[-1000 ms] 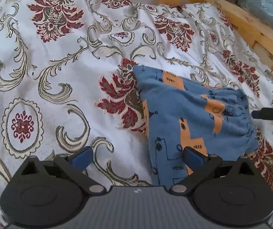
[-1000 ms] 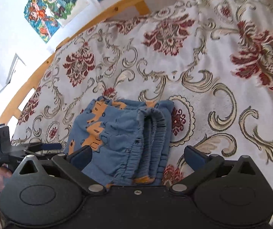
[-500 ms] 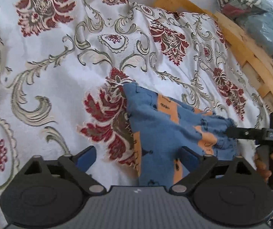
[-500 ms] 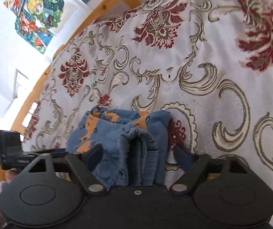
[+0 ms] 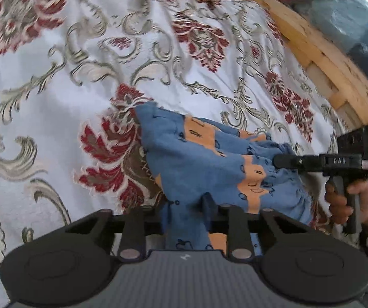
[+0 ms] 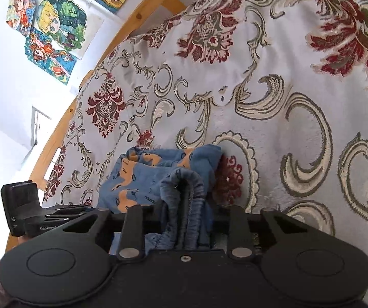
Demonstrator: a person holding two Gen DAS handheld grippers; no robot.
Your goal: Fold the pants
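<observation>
Both grippers have just clamped down: a second ago their jaws stood wide apart above the cloth, and now the left gripper (image 5: 187,211) pinches the near edge of the blue and orange pants (image 5: 196,159) while the right gripper (image 6: 184,224) grips the bunched elastic waistband (image 6: 184,187). The pants lie part-folded on the floral bedspread (image 5: 55,107), well inside the wooden bed frame (image 5: 320,51), and already look gathered upward between the two holds. With both ends secured, I would guess another fold or a lift comes next.
</observation>
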